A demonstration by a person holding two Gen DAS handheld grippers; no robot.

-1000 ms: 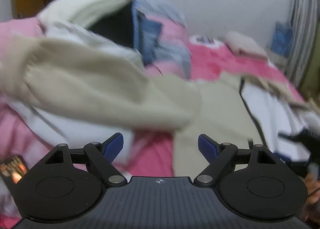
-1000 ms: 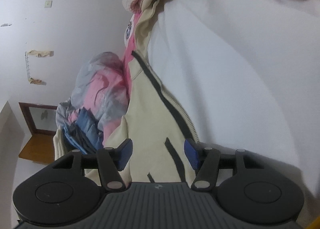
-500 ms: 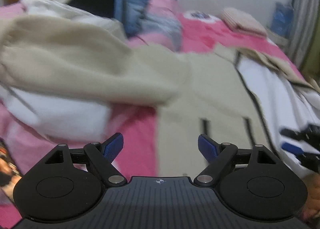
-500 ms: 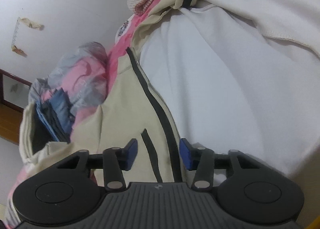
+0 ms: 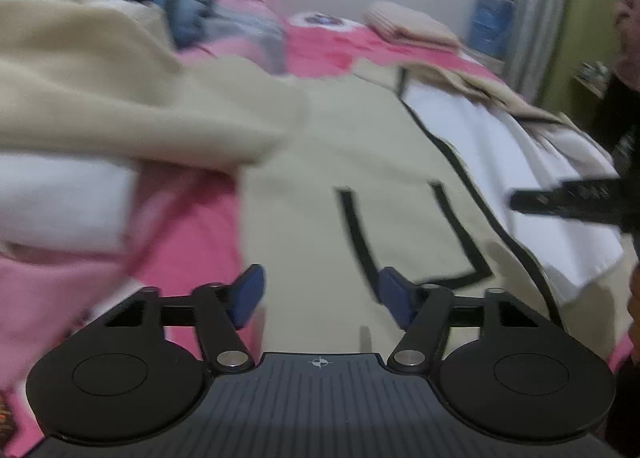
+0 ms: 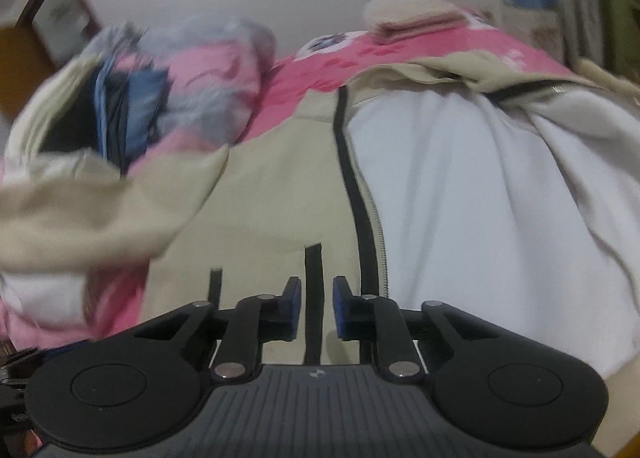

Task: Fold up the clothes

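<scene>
The right gripper [image 6: 316, 308] is seen closing around the jacket [image 6: 280, 194] hem, a black stripe between its narrow jaws; contact cannot be told. The left gripper [image 5: 318, 298] is closing, spread over the hem. The jacket runs away lengthwise across the pink bed [image 5: 192, 242].

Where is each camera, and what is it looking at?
Left wrist: on the left gripper, looking along its closing jaws at the beige jacket; the right gripper shows at the right.
Right wrist: on the right gripper, jaws closing over the jacket's black stripe.
Both see the jacket, pink bedspread and clothes pile.
</scene>
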